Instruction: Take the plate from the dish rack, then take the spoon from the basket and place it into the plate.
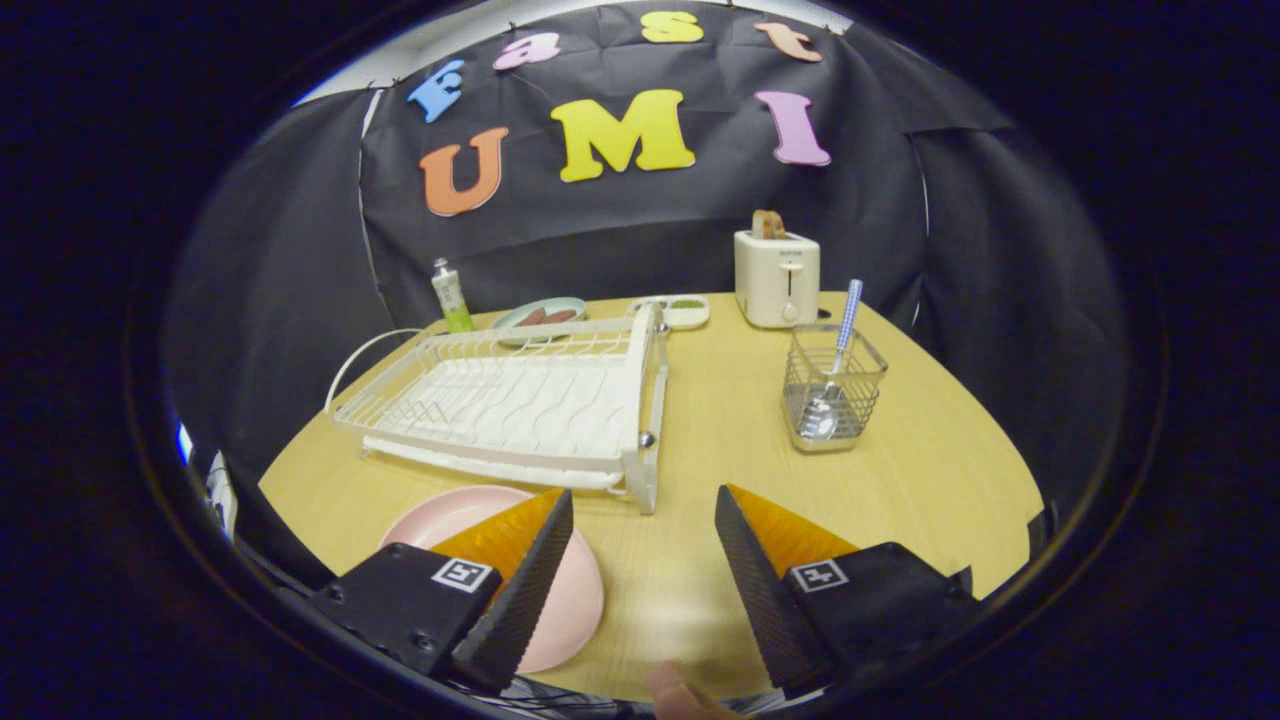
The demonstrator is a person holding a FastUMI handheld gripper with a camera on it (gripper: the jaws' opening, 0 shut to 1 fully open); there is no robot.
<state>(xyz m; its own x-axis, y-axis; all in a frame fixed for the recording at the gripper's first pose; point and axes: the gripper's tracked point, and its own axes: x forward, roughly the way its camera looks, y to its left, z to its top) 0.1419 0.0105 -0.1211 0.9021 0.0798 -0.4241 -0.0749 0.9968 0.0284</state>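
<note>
A pink plate (450, 515) lies flat on the wooden table (700, 400), in front of the white dish rack (520, 400) and partly under my left finger. The rack holds nothing. A spoon (838, 365) with a blue checked handle stands bowl-down in a wire basket (832, 395), beyond my right finger. My gripper (643, 512) hovers open above the table's near edge, with bare tabletop between its fingers.
A cream toaster (777, 277) with a slice of bread stands at the back. Behind the rack are a plate with food (538, 317), a small divided dish (680, 310) and a green tube (452, 296). A fingertip (675, 690) shows at the near edge.
</note>
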